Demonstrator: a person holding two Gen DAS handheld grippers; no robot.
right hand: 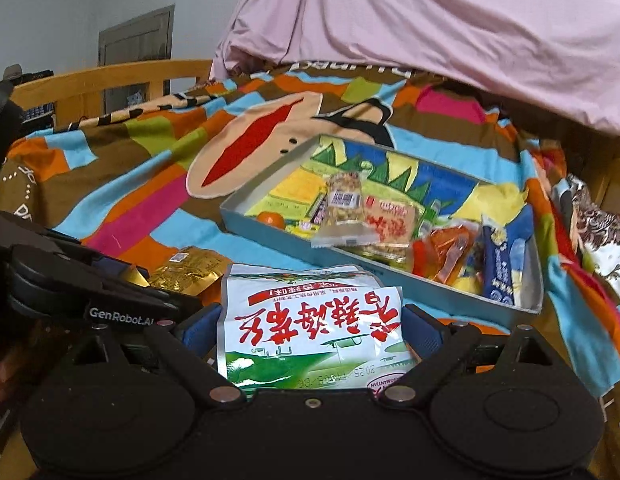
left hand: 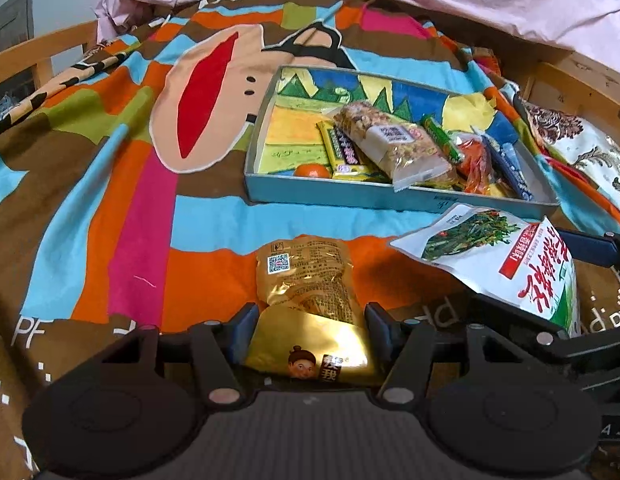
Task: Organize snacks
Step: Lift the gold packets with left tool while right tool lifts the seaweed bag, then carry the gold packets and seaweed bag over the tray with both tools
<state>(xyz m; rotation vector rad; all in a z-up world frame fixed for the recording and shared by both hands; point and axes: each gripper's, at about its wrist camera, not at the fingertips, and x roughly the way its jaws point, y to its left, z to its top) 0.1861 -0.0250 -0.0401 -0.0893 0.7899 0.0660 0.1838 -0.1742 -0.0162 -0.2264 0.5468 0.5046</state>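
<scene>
**Both grippers had a snack bag each, tray sat just beyond**

So the setup was a bed with a loud patchwork blanket in brown, orange, blue and pink, with a big cartoon monkey face printed on it. A pink sheet was bunched up at the far end, and a wooden bed rail ran along the far left.

The left gripper was clamped on a shiny gold foil snack pouch, with a blue pad pressed against each side of it. The near end of the pouch showed a little cartoon face and its far end, with a QR label, stuck out past the fingertips over the blanket.

The right gripper had its jaws spread wide around a big white plastic bag with red lettering and a green vegetable picture. The bag filled the whole gap between the pads, so it looked held. In the left camera that bag sat off to the right, near the tray's close corner.

Farther out sat a shallow rectangular light-blue cardboard tray with a colourful landscape drawing inside. It already held a clear packet of mixed nuts lying across the middle, a small orange fruit at the near left edge, yellow wrapped bars under the nuts, a green stick pack, crinkly orange packets and a dark blue packet at the right end.

A patterned white and brown cushion lay to the right of the tray.
</scene>
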